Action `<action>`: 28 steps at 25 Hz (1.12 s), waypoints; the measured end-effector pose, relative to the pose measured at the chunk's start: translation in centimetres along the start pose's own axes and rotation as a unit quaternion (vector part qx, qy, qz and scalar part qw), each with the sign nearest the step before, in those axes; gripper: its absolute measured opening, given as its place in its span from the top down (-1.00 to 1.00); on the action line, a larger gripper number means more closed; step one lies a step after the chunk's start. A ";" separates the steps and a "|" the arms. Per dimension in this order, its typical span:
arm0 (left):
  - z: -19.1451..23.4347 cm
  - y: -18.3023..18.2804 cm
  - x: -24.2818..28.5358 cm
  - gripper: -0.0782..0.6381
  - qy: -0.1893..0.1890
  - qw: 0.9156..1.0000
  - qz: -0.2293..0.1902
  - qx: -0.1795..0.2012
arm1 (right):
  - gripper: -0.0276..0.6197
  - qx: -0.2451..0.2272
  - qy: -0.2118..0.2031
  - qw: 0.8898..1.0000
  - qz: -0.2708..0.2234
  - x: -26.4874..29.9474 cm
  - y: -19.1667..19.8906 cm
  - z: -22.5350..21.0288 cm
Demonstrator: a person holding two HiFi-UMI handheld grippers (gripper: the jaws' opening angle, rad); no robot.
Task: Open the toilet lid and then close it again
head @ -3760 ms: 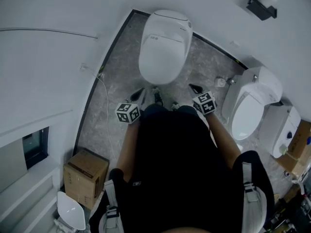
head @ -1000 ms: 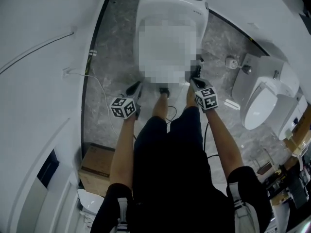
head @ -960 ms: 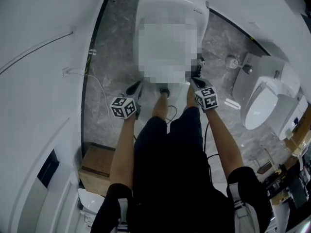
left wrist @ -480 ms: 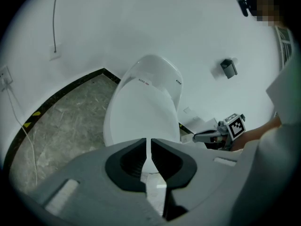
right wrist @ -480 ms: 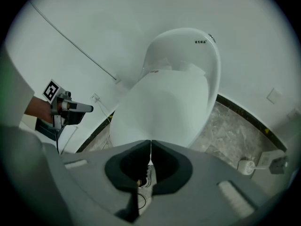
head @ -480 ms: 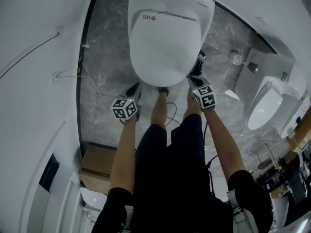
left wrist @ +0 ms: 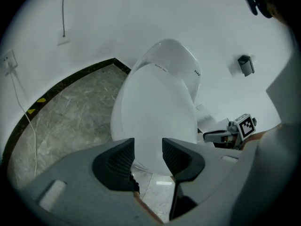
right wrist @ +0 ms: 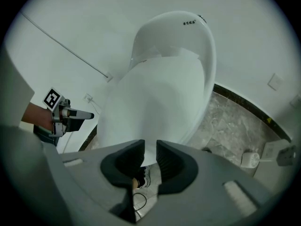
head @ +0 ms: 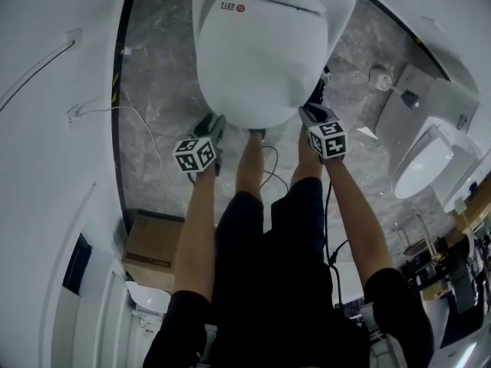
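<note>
1. Lid (head: 257, 60): white, lying flat on the toilet (head: 337, 6). The toilet stands at the back edge of the floor (head: 153, 60), against the wall.
2. Left gripper (head: 213, 125): just beside the front-left edge of the lid. Its fingers are spread wide and have just been opening. The lid's front shows through the gap, but the pads pinch nothing.
3. Right gripper (head: 308, 112): just beside the front-right edge of the lid. Its fingers are parted by a narrow gap and have just been opening. Nothing is pinched.
4. Progress, as a judgement: the lid is down and neither gripper has hold of it, so raising it looks not yet begun. The whole task appears to be left: catch the front edge, lift the lid, then lower it again.
5. Head view only: both arms, the person's legs, a box (head: 157, 244) at the left edge of the floor, and a second toilet (head: 418, 167) at the right.
6. Left gripper view only: the left gripper (left wrist: 148, 147) close up with its pads apart, and a holder (left wrist: 244, 65) on the back wall. The right gripper (left wrist: 221, 136) shows at the lid's side, apart from it.
7. Right gripper view only: the narrow slit of the right gripper (right wrist: 150, 152), with a shoe (right wrist: 143, 175) seen below it, and a socket (right wrist: 275, 81) on the wall.
8. No view shows whether any fingertip touches the lid's edge.
</note>
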State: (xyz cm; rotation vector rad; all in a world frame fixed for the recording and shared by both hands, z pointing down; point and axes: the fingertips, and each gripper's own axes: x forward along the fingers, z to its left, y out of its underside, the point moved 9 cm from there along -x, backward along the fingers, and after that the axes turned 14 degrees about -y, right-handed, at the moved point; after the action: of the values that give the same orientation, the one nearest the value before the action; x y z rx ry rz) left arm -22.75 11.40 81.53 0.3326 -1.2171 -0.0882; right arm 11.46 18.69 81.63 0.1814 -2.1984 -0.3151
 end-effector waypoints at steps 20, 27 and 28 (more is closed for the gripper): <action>2.0 1.7 3.6 0.17 -0.015 0.995 0.016 -0.096 | 0.23 0.130 -0.036 0.990 -0.044 2.2 1.7 -3.4; 1.3 1.4 3.7 0.17 0.017 0.996 0.022 -0.086 | 0.21 0.129 -0.033 0.990 -0.044 2.3 1.6 -2.8; 1.3 1.4 3.5 0.17 0.018 0.996 0.023 -0.087 | 0.21 0.134 -0.033 0.989 -0.047 2.2 1.7 -2.7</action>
State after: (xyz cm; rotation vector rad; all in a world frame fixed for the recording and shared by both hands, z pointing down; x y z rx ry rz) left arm -22.88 11.60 85.53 0.1538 -1.1728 -0.1459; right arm 12.29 19.33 85.37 0.4291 -2.2960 -0.0761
